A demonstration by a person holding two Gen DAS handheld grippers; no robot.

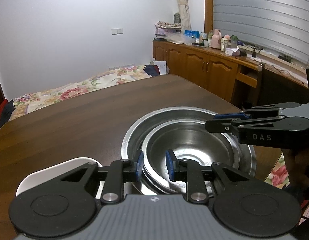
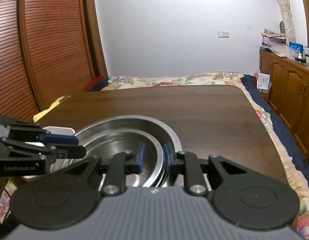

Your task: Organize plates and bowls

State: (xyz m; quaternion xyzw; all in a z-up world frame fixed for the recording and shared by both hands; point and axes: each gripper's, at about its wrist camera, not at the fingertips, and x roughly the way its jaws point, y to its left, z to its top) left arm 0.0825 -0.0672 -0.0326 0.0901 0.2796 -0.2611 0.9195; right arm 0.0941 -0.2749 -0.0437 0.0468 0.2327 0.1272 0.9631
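Note:
A small steel bowl (image 1: 194, 146) sits nested inside a wider steel bowl (image 1: 134, 138) on the dark wooden table (image 1: 74, 116). My left gripper (image 1: 154, 165) is open, its blue pads on either side of the small bowl's left rim. My right gripper (image 2: 153, 157) is open too, its pads astride the small bowl's right rim (image 2: 160, 150); it shows from the side in the left wrist view (image 1: 218, 121). The wide bowl (image 2: 138, 121) fills the near table in the right wrist view, where the left gripper (image 2: 74, 145) shows at the left.
A white plate (image 1: 54, 170) lies on the table to the left of the bowls, partly behind my left gripper; it also shows in the right wrist view (image 2: 58, 130). A floral bed (image 1: 74, 88) lies beyond the table. Wooden cabinets (image 1: 204, 66) with clutter stand at the right.

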